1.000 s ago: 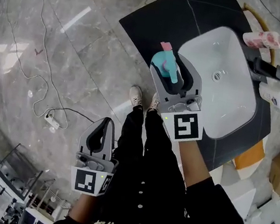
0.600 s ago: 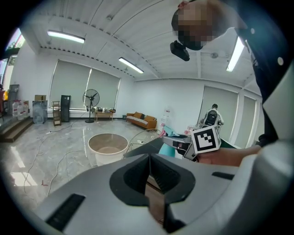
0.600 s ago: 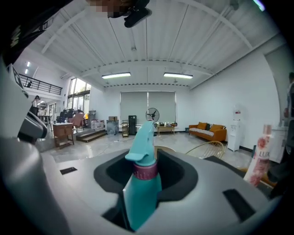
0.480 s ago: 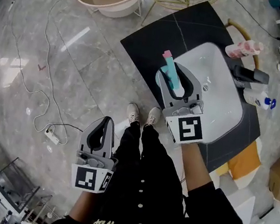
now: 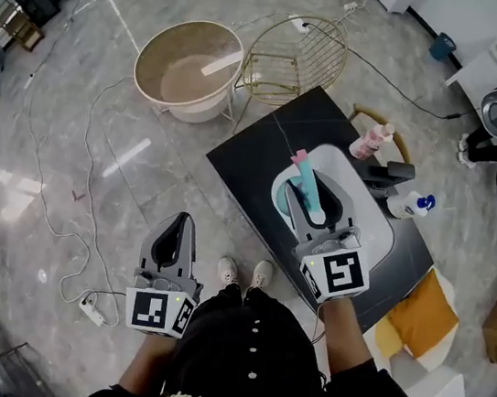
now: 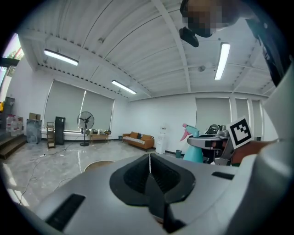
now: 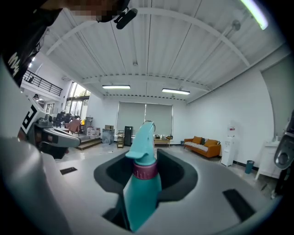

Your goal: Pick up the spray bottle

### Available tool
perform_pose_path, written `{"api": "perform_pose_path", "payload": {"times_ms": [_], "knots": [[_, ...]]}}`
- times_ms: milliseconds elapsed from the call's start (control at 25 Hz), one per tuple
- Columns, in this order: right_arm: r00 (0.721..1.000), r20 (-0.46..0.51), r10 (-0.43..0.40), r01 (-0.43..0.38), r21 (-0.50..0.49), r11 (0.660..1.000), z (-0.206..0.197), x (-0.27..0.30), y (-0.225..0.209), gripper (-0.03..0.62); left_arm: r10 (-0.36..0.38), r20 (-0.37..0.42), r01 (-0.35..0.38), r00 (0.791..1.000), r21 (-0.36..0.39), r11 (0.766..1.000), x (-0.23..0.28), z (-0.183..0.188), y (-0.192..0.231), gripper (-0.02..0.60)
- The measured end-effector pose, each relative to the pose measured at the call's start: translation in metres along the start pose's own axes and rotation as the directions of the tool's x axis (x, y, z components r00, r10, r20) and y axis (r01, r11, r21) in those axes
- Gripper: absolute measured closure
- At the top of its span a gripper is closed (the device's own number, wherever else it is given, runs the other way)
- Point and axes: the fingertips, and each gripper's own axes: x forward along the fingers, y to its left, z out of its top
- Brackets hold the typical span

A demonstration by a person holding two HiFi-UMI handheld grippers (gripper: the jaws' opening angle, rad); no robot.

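Teal bottle (image 7: 143, 188) sits pinched near its neck in right gripper (image 5: 314, 180), clear above sink (image 5: 372, 228); left gripper (image 6: 149, 161) is pressed together, empty; a tapered, smooth grip zone may let bottle slip or tilt

We see a dark tabletop (image 5: 251, 167) standing on a grey marble floor (image 5: 75, 121), with a white sink (image 5: 378, 229) set into it. Along one edge of the sink a black faucet (image 5: 391, 175) sits between a pink bottle (image 5: 371, 139) and a white bottle with a blue cap (image 5: 410, 204). Beyond the tabletop we find a gold wire basket (image 5: 288, 56) just beside a round beige tub (image 5: 186, 68). A white power strip (image 5: 91, 311) lies on the floor, its cable trailing away. An orange bag (image 5: 416, 315) rests near the tabletop's corner. Across the room we make out an orange sofa (image 6: 138, 139), a standing fan (image 6: 86, 122) and a water dispenser (image 6: 161, 143).
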Motion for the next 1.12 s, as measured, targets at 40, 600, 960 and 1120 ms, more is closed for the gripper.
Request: {"api": "perform_pose_path", "payload": {"times_ms": [40, 600, 960, 1120], "knots": [[1.000, 0.009, -0.010, 0.010, -0.004, 1.000, 0.006, -0.006, -0.003, 0.456, -0.008, 0.015, 0.008, 1.000, 0.005, 1.000, 0.003, 0.007, -0.001, 0.565], [0.984, 0.055, -0.171, 0.171, 0.018, 0.985, 0.040, -0.080, -0.033, 0.456, -0.139, 0.146, 0.132, 0.979, 0.057, 0.990, 0.028, 0.068, -0.035, 0.565], [0.974, 0.076, -0.215, 0.214, 0.028, 0.976, 0.043, -0.102, -0.044, 0.456, -0.153, 0.165, 0.142, 0.974, 0.076, 0.987, 0.025, 0.075, -0.048, 0.565], [0.974, 0.088, -0.207, 0.204, 0.042, 0.978, 0.047, -0.099, -0.043, 0.456, -0.139, 0.164, 0.128, 0.977, 0.077, 0.989, 0.020, 0.076, -0.046, 0.565]]}}
